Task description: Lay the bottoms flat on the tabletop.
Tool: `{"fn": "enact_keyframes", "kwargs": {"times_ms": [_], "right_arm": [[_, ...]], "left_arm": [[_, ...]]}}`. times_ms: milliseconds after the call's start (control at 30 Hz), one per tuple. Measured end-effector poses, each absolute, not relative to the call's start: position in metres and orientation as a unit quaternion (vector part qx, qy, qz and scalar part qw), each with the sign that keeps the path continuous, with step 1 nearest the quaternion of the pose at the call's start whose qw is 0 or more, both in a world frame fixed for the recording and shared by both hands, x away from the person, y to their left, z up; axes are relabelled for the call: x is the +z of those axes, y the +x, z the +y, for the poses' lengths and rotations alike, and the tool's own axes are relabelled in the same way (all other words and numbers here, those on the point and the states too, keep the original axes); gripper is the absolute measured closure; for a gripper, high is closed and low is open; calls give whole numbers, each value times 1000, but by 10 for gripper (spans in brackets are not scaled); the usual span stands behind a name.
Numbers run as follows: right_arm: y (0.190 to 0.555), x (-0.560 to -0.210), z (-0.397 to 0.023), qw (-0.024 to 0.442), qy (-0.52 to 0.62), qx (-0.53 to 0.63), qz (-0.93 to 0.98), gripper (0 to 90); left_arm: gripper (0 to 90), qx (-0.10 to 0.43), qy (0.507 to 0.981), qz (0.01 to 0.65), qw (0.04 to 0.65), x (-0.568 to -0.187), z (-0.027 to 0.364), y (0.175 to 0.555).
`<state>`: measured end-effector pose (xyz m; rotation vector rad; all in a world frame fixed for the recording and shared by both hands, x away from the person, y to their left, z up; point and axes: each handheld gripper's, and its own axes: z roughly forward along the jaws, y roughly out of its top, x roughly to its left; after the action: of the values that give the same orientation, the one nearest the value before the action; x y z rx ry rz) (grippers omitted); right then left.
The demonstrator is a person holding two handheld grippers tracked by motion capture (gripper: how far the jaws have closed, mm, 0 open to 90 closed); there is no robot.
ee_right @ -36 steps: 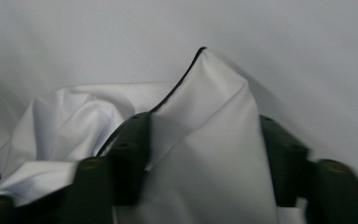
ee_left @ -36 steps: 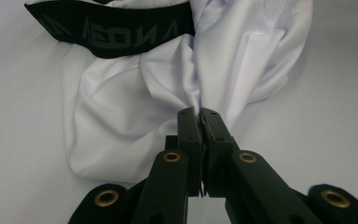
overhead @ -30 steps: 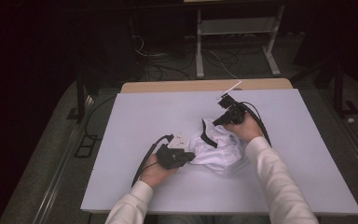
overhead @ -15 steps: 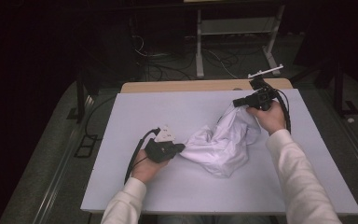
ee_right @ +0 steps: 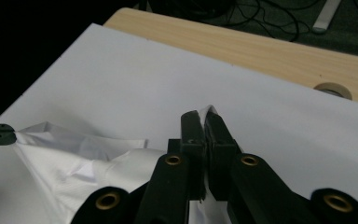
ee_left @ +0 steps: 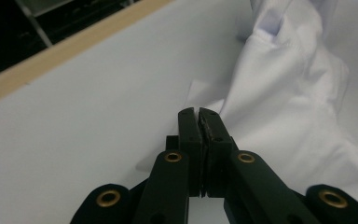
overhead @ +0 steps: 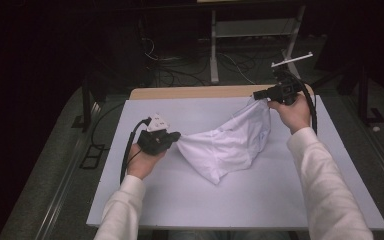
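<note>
White cloth [overhead: 230,142] stretched above the pale table sheet [overhead: 180,200], sagging between both tools, left gripper [overhead: 176,137] clamped tight on its near-left edge, right gripper [overhead: 256,95] pinched shut on its far corner, wooden table edge [overhead: 190,92] behind

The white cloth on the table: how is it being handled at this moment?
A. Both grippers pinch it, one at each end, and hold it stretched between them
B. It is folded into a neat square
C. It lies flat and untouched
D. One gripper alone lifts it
A: the white cloth hangs stretched between the left gripper and the right gripper, each shut on one end of it.
</note>
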<state>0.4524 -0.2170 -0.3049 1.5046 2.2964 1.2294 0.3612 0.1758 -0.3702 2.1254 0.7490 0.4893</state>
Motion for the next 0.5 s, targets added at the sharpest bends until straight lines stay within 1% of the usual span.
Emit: {"fn": "enact_keyframes", "kwargs": {"times_ms": [100,267,300,367,400,433,467,500], "right_arm": [[451,-295,-213,73,495,417,759,869],[445,-286,-219,77,491,430,754,869],[436,-287,-225,74,495,444,743,869],[432,-289,-228,72,496,450,739,870],[423,-296,-231,67,497,457,735,870],[407,-311,-236,60,496,458,735,870],[407,-311,-236,60,496,458,735,870],[401,-318,-237,57,496,457,736,870]], "left_arm": [[877,217,838,292,406,-344,179,367],[877,226,831,291,417,-329,184,362],[878,221,835,284,416,-333,184,353],[879,214,840,277,415,-340,184,347],[880,207,846,270,410,-345,184,341],[880,196,860,260,393,-357,184,330],[880,196,860,260,393,-357,184,330],[880,183,869,255,384,-365,183,323]]}}
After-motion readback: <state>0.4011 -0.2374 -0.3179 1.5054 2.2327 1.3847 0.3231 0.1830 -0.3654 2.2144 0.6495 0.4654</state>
